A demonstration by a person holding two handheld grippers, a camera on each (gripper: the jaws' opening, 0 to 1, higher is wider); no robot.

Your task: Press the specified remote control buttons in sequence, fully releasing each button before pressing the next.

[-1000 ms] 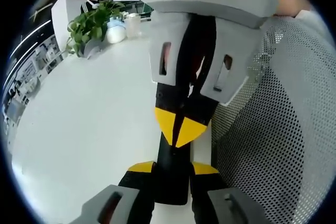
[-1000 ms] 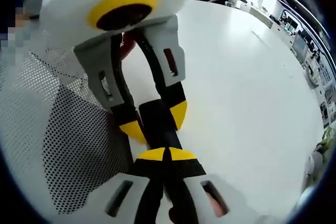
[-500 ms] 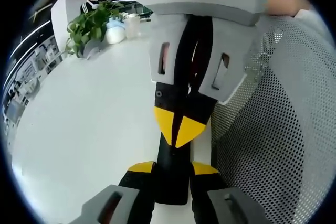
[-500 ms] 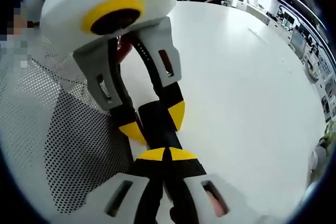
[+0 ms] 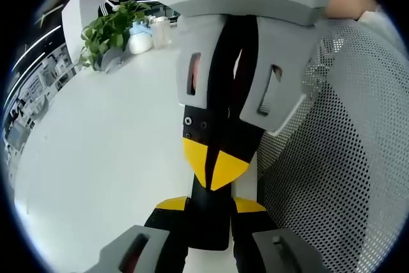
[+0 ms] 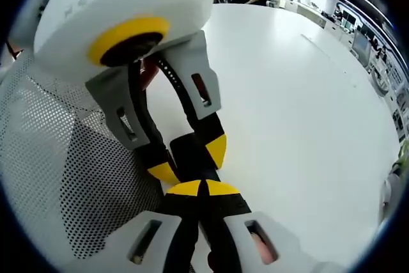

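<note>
The left gripper pinches the black remote control above the white surface. The right gripper, pressed together, touches the remote's top, beside a mesh chair.

Both tools apparently closed, tip-to-tip.

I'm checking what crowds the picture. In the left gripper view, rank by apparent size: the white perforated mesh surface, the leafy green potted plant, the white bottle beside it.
1. White perforated mesh surface, largest, though nearest the camera.
2. Leafy green potted plant.
3. White bottle, smallest.
</note>
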